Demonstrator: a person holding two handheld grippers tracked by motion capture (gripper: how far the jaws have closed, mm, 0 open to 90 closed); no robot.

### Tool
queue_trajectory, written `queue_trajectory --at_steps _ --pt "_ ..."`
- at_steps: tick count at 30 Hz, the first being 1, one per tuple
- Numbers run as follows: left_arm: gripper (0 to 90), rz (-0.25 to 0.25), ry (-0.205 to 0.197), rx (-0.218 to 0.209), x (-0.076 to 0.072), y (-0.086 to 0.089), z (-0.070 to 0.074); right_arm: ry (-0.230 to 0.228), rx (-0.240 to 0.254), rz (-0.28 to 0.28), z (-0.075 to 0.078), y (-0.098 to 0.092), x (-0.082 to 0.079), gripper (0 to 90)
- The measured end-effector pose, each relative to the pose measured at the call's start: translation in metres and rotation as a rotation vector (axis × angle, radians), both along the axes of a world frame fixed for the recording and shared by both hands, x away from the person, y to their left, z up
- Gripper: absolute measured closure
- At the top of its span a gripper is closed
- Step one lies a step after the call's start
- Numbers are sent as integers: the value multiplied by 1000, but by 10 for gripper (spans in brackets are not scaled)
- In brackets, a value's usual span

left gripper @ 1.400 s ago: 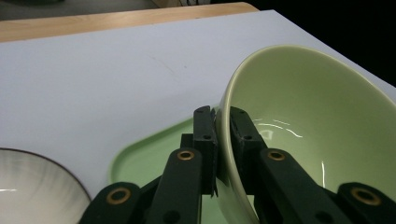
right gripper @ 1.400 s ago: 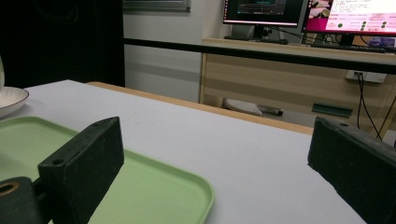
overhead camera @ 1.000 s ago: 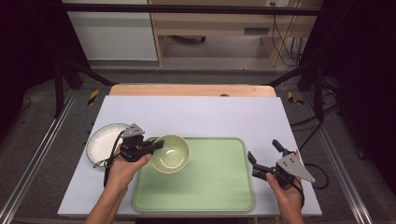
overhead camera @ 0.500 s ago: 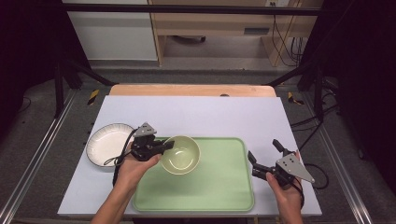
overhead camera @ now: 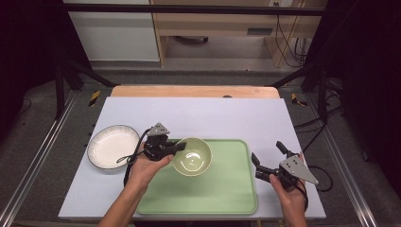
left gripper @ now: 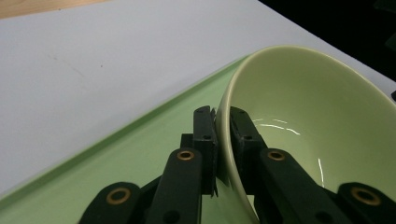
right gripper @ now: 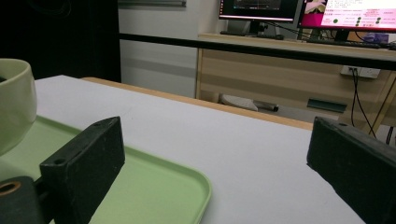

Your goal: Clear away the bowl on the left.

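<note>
Pale green bowl [overhead camera: 192, 156], green tray [overhead camera: 227, 189] (white, dark-rimmed plate [overhead camera: 110, 146])

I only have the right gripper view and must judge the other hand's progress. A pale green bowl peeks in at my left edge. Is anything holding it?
Observer: Yes. The left gripper is shut on the bowl, one jaw inside the rim, one outside.
Operator: Where is the bowl relative to the tray?
Observer: Above the tray's far left part, seen from the high view.
Operator: Anything else on the table?
Observer: A white plate with a dark rim lies left of the tray, on the table.
</note>
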State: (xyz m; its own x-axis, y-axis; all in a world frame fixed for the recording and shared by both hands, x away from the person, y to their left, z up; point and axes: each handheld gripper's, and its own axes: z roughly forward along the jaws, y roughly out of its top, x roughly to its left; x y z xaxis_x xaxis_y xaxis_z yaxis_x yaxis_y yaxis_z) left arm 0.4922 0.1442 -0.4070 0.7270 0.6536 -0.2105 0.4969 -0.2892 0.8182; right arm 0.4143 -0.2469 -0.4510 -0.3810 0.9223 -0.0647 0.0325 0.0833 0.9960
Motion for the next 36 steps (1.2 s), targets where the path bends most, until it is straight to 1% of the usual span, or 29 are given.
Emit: queue_trajectory --at_steps 2,3,9,11,15,23,24,25,28,30,32,36 --pt "827 -3 0 5 -1 0 1 4 -6 3 0 1 0 45" --pt "827 -3 4 13 -2 1 -1 2 -4 3 0 2 0 45" --pt "826 -3 24 21 -2 1 -8 5 -10 6 -1 2 1 45" --pt "826 -7 30 21 -3 -1 -10 6 -14 3 -1 0 2 46" --pt "826 -17 32 35 -5 -5 -12 7 -11 -4 -1 -2 2 47" --pt "826 -19 51 36 -8 -5 -18 6 -9 -5 0 -3 1 46" --pt "826 -20 48 38 -8 -5 -19 7 -7 -6 0 -2 1 47" --pt "826 -20 56 40 -9 -4 -21 8 -8 -4 0 -2 1 47" --pt "826 -22 57 47 -9 -4 -23 7 -11 -1 -1 -2 2 47" --pt "826 -21 64 48 -10 -4 -25 8 -12 0 -1 -2 1 47" --pt "826 -24 67 57 -10 -4 -26 8 -11 0 0 -3 1 47" --pt "826 -24 69 60 -10 -5 -27 9 -10 2 -1 -2 1 46"
